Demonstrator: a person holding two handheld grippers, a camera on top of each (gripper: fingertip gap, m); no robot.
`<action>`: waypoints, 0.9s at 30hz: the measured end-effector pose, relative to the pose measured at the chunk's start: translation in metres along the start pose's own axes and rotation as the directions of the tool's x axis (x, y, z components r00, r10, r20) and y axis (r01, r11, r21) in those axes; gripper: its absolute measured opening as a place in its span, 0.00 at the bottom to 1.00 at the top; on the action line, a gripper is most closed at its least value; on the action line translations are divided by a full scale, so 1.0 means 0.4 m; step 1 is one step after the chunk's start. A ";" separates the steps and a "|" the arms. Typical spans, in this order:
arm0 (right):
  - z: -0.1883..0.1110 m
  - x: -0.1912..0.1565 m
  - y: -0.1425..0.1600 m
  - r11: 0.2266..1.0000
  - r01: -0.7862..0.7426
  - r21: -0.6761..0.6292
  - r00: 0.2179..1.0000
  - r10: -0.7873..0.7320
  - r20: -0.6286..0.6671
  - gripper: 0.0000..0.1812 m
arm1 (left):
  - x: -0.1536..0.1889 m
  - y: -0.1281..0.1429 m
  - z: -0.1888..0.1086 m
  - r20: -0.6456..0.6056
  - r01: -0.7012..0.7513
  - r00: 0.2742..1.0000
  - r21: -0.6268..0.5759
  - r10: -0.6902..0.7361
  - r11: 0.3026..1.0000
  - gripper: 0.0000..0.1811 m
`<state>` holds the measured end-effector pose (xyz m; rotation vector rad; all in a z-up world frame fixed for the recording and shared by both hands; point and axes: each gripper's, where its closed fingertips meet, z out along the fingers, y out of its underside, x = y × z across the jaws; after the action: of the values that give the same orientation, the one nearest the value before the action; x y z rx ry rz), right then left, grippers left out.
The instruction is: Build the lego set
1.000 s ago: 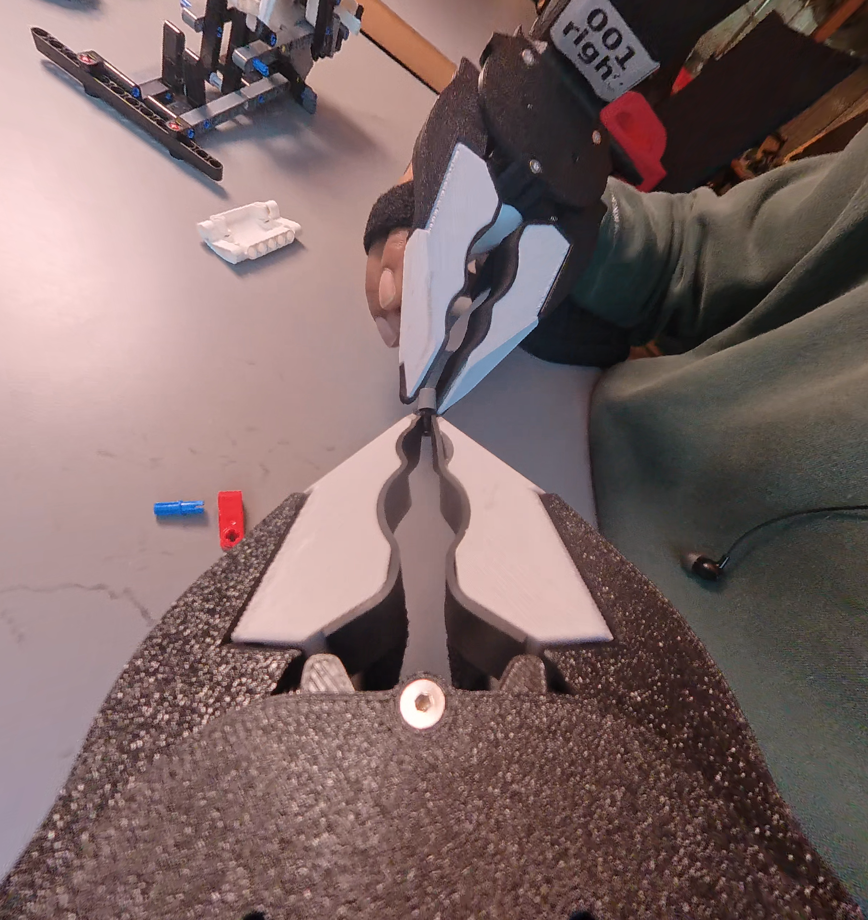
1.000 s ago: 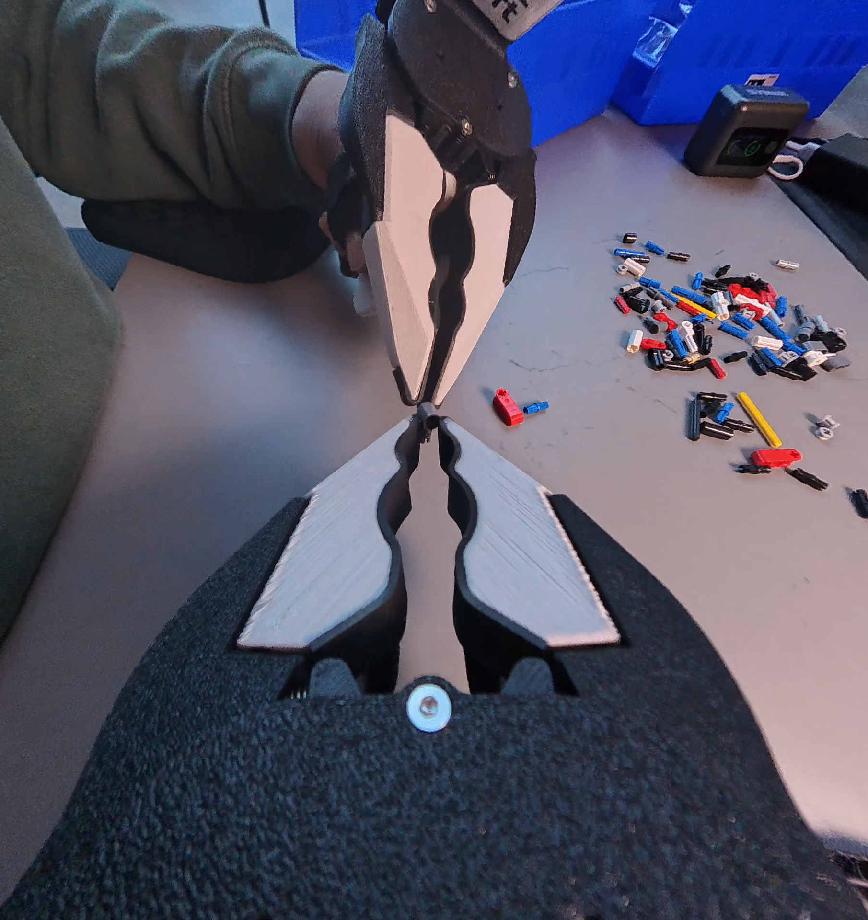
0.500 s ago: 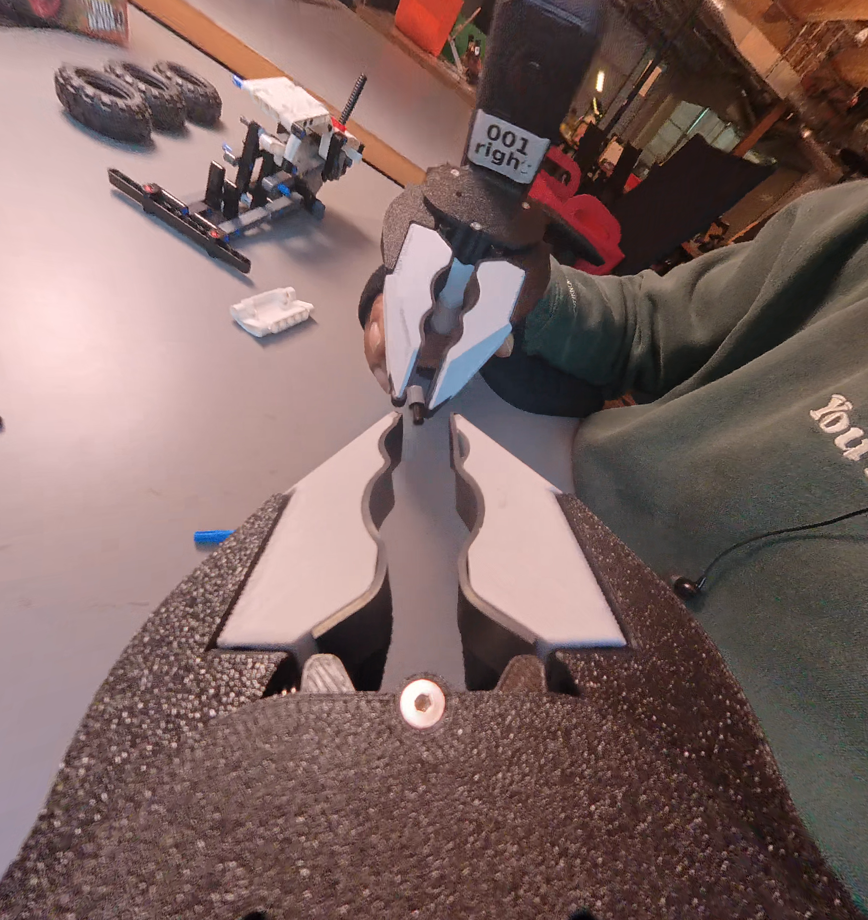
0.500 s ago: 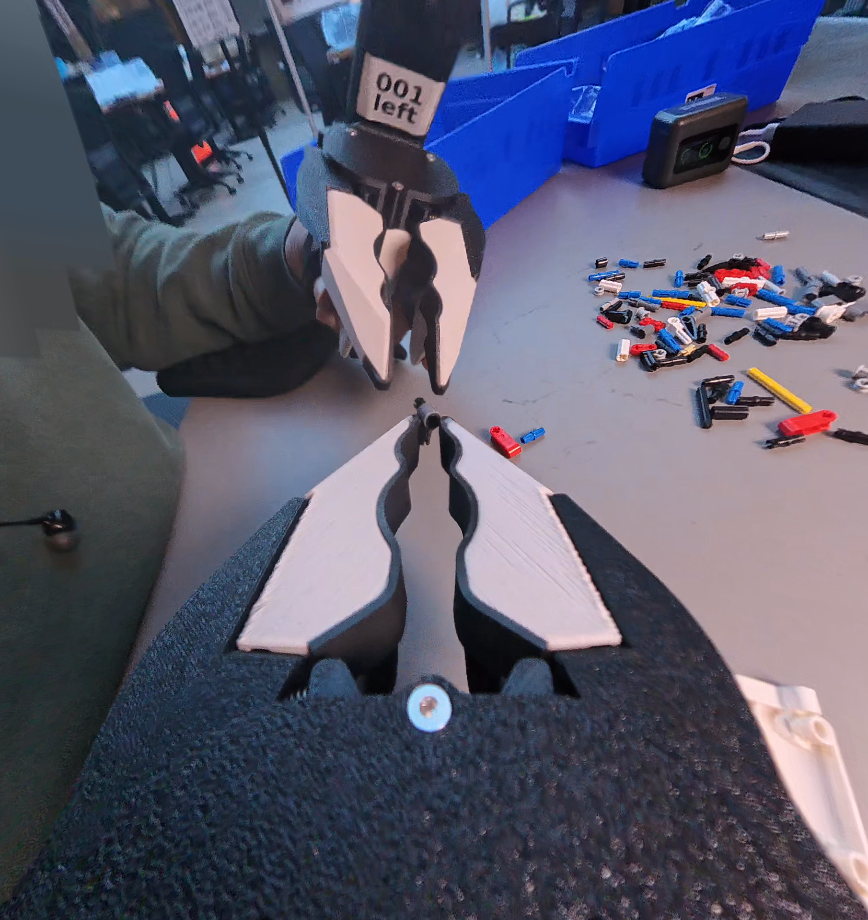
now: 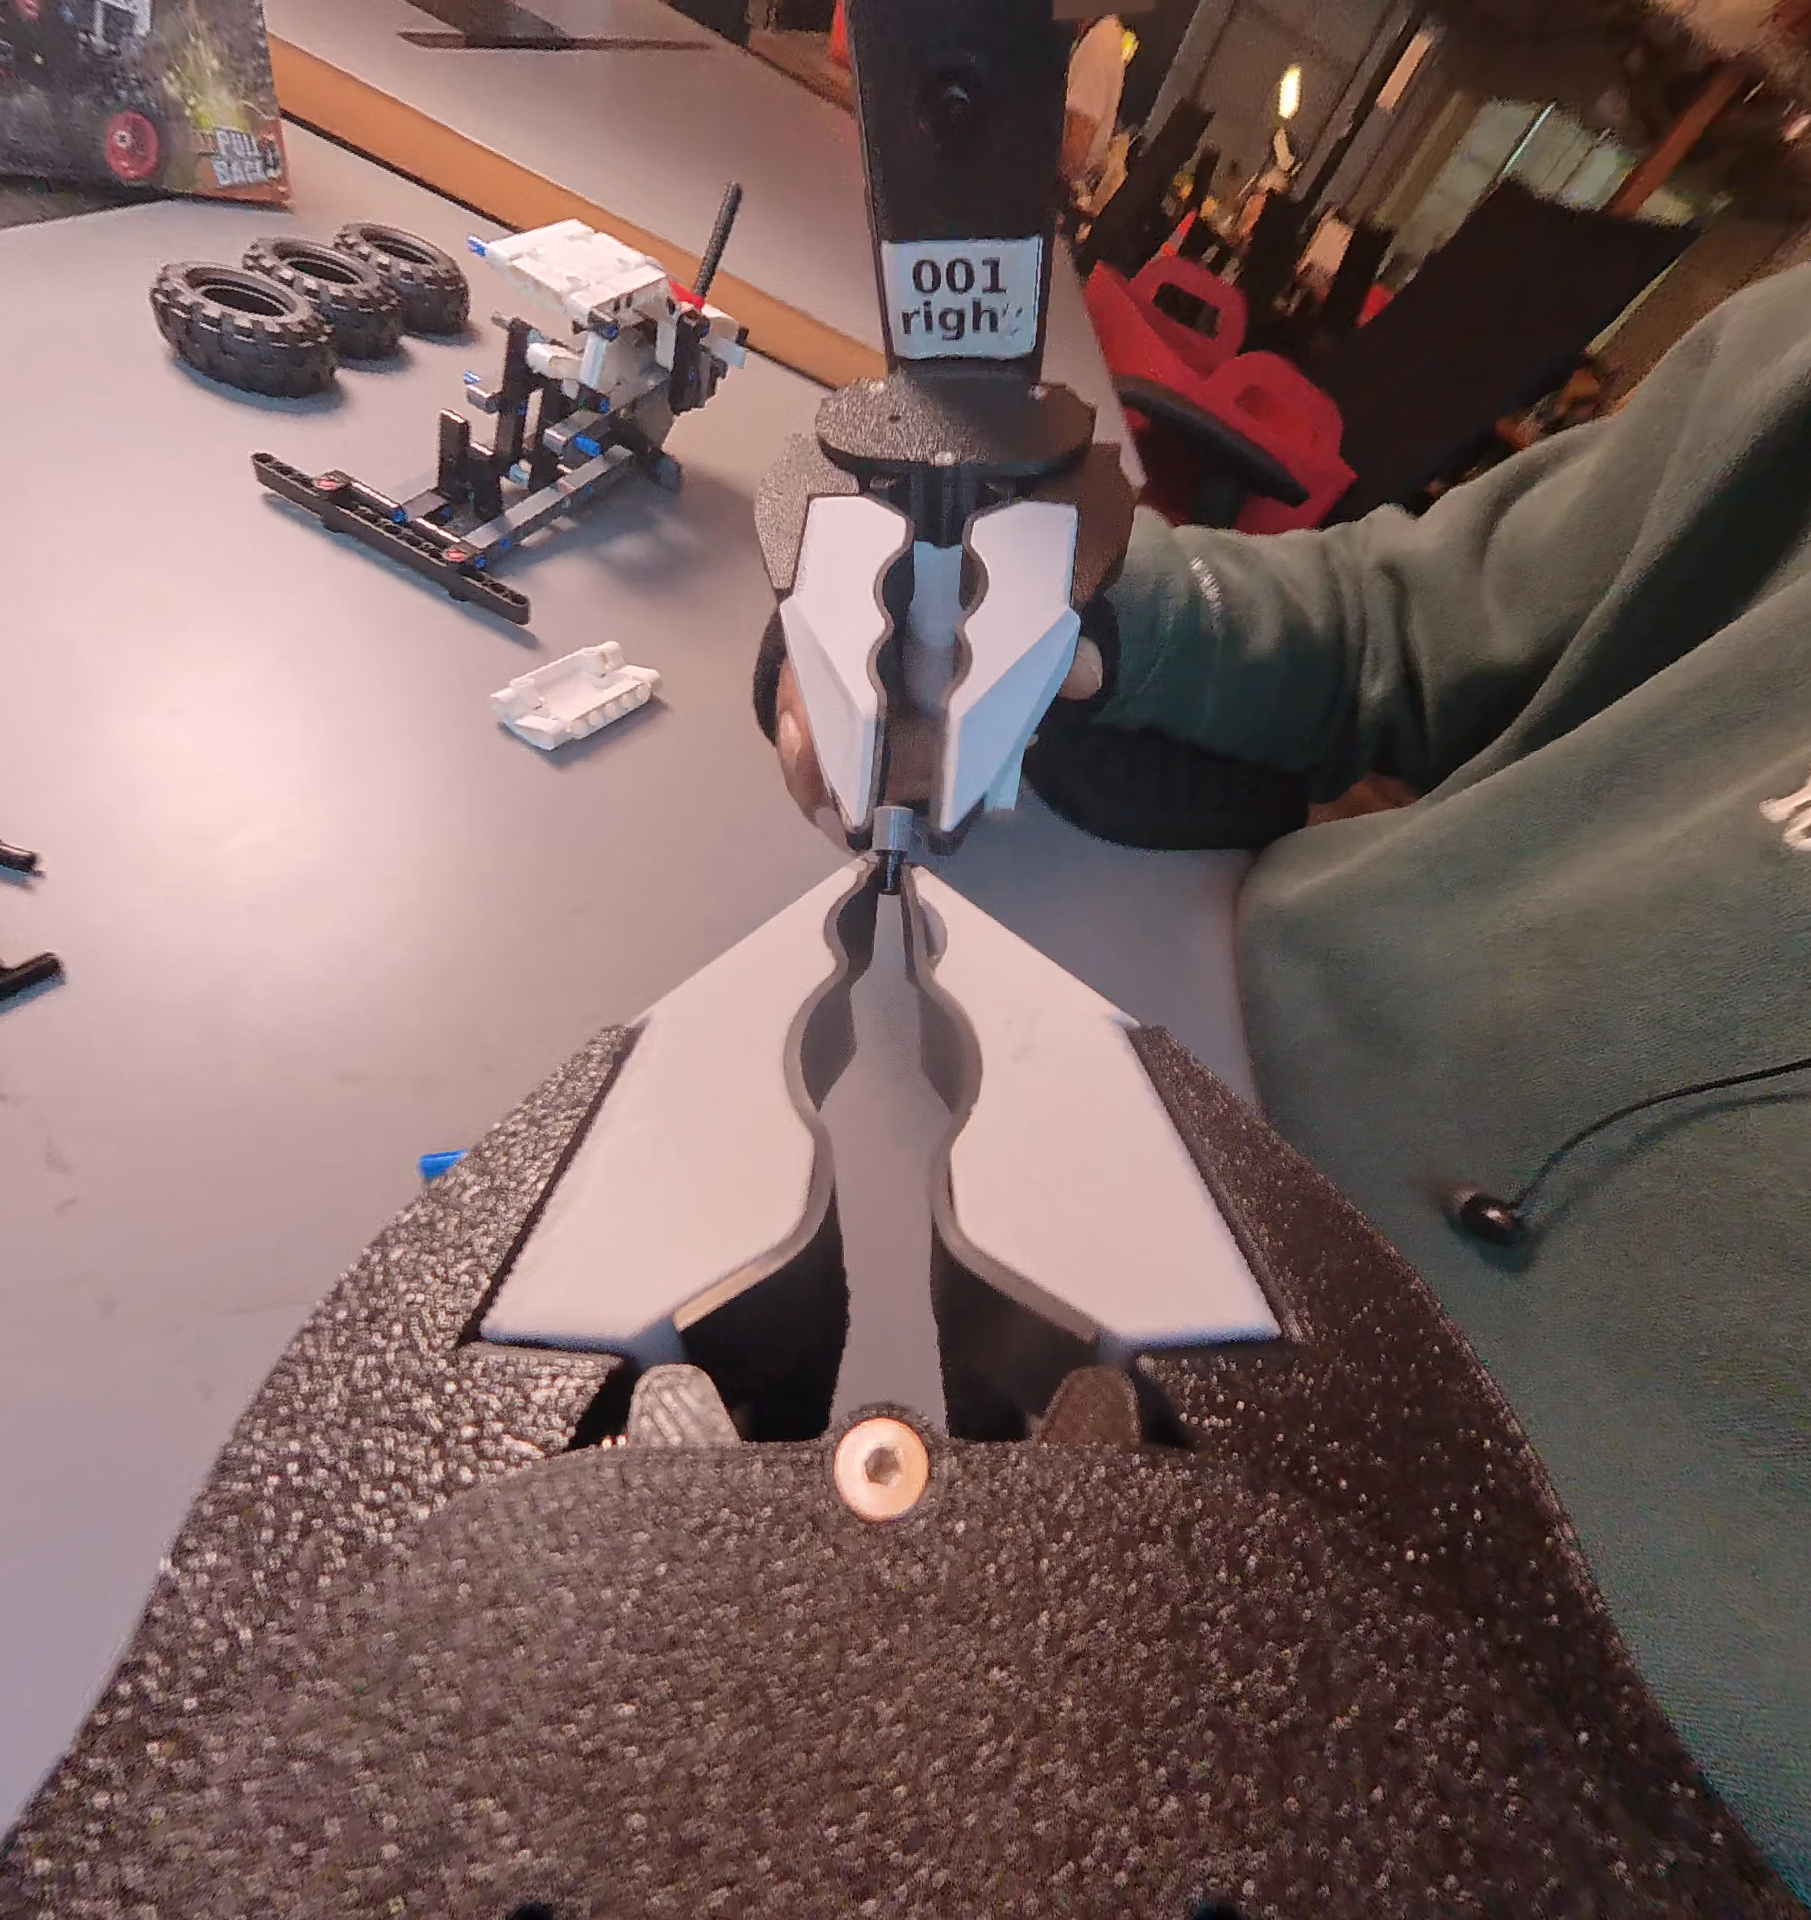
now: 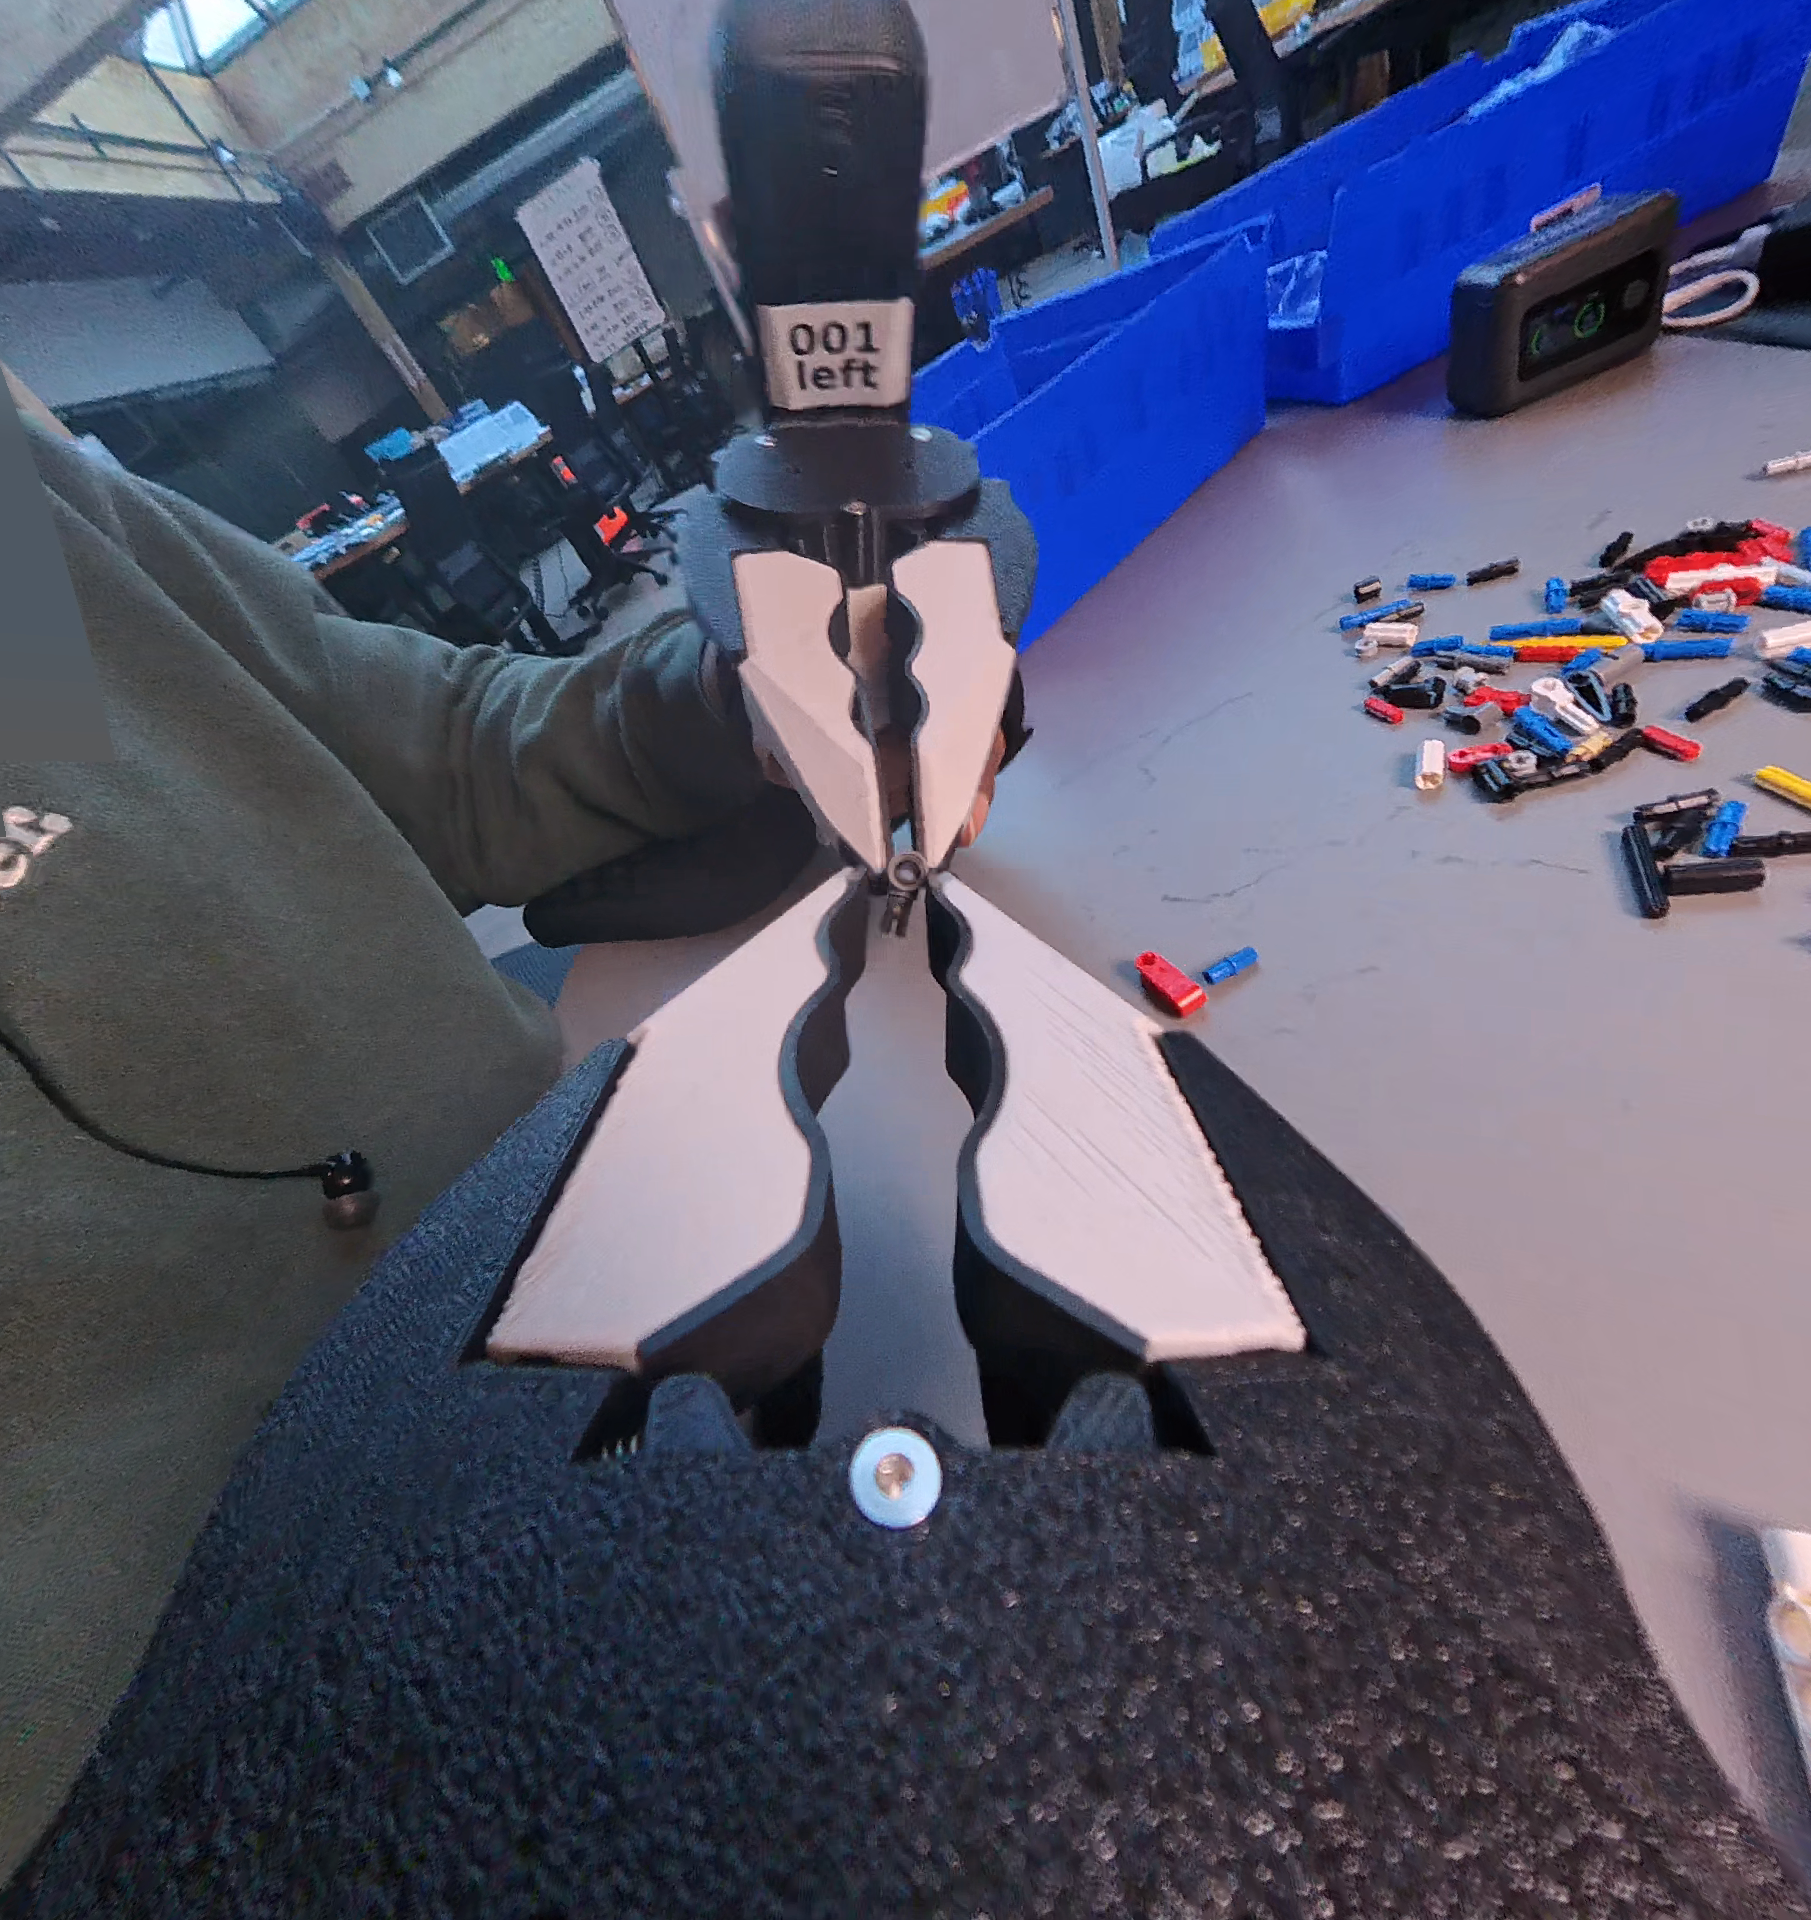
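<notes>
A small grey and black pin piece [image 5: 892,844] sits between the two grippers, which meet tip to tip above the grey table. My left gripper [image 5: 885,883] is shut on its black end. My right gripper [image 5: 899,826] faces it and is shut on the grey end. In the right wrist view the same piece [image 6: 903,883] is pinched between my right gripper [image 6: 899,883] and the left gripper [image 6: 903,852]. The partly built black and white model [image 5: 527,436] stands on the table at the far left.
Three black tyres [image 5: 298,291], a white part [image 5: 574,694] and the set's box [image 5: 111,94] lie near the model. A pile of loose parts [image 6: 1607,665], a red piece [image 6: 1171,982], a blue pin [image 6: 1230,964], blue bins [image 6: 1140,416] and a black device [image 6: 1555,301] lie to the right. My left and right fingertips are right by each other.
Half a second ago my left gripper was open and apart from the piece in the right gripper. Now it has closed on the piece. Both grippers have tilted up.
</notes>
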<state>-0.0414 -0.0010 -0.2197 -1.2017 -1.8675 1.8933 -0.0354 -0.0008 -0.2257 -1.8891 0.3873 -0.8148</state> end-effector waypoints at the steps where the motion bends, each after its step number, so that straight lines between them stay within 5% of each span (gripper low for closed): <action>1: -0.002 -0.021 -0.006 0.999 0.045 0.014 0.998 -0.045 0.037 0.12 | 0.009 -0.008 -0.003 -0.041 0.042 0.998 0.022 -0.041 0.999 0.02; 5: -0.002 -0.045 0.010 0.954 0.299 -0.027 0.954 -0.299 0.013 0.18 | 0.034 -0.033 -0.023 -0.207 0.212 0.959 0.077 -0.193 0.974 0.02; 12: -0.012 -0.055 0.003 0.903 0.429 -0.030 0.903 -0.429 -0.010 0.13 | 0.067 -0.011 -0.007 -0.302 0.284 0.914 0.004 -0.270 0.959 0.02; 20: -0.004 -0.049 0.023 0.854 0.510 -0.105 0.856 -0.516 -0.040 0.08 | 0.065 0.002 0.001 -0.296 0.284 0.914 -0.020 -0.277 0.959 0.02; 27: -0.002 -0.011 0.008 0.937 0.343 -0.061 0.933 -0.348 -0.096 0.02 | 0.024 -0.009 -0.003 -0.137 0.137 0.982 0.042 -0.130 0.990 0.02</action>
<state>-0.0368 -0.0038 -0.2208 -0.8910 -1.9221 1.5772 -0.0295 -0.0055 -0.2186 -1.8332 0.3219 -1.0357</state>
